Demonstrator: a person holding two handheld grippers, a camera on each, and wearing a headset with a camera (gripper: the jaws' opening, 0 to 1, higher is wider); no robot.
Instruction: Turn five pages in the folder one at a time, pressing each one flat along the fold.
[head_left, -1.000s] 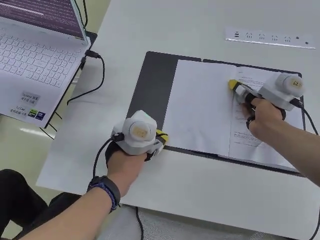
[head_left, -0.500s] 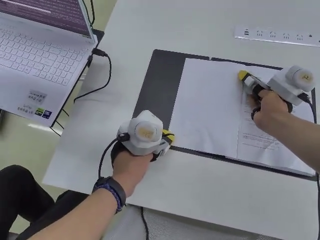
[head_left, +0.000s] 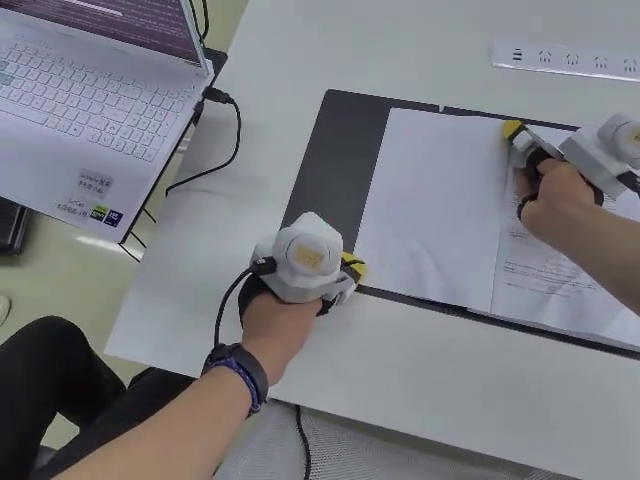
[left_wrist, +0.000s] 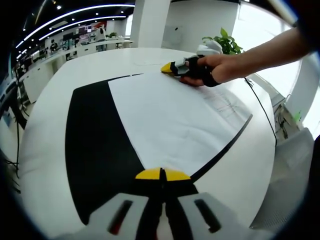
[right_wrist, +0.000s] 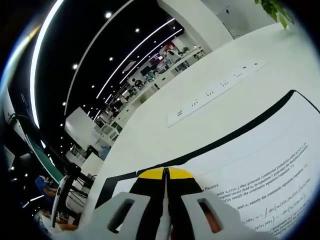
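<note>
Black folder (head_left: 335, 170) lies open before you, long axis left to right, fold (head_left: 498, 215) running near to far. Your left gripper (left_wrist: 162, 175), jaws closed, sits at its near edge; your right gripper (right_wrist: 166, 174), jaws closed, rests by the fold's far end. Head view adds a laptop (head_left: 90, 110) far left; right gripper view, printed lines (right_wrist: 260, 187).

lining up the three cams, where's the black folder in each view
Head view: flat black folder lies open, centre to right edge.
Left gripper view: spread across the middle, beyond the jaws.
Right gripper view: its black border crosses diagonally, mid-frame.
Shared landmark: white printed paper page inside it.
</note>
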